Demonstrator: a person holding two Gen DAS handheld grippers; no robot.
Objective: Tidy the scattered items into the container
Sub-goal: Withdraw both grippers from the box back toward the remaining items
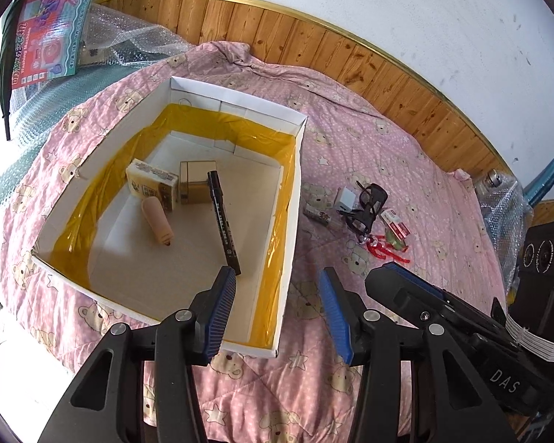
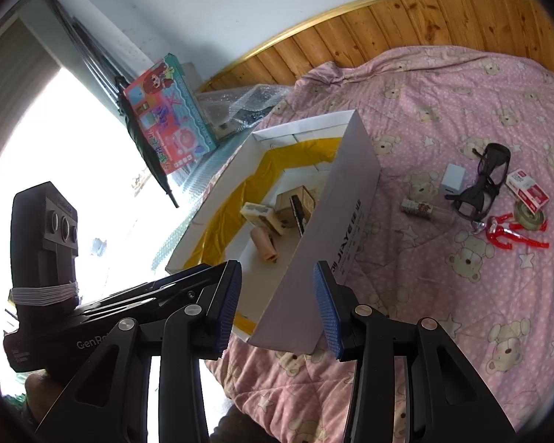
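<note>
Sunglasses [image 2: 485, 181] lie on the bed; both claws, left [image 1: 280, 310] and right [image 2: 280, 304], gape empty—pinch the frame, not lenses.

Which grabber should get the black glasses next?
Probably the right gripper: the glasses lie on its side of the box. The left gripper hangs open over the box's edge.

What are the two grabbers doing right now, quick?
Left gripper: open, holding nothing, above the box edge.
Right gripper: open, holding nothing, near the box corner.
</note>
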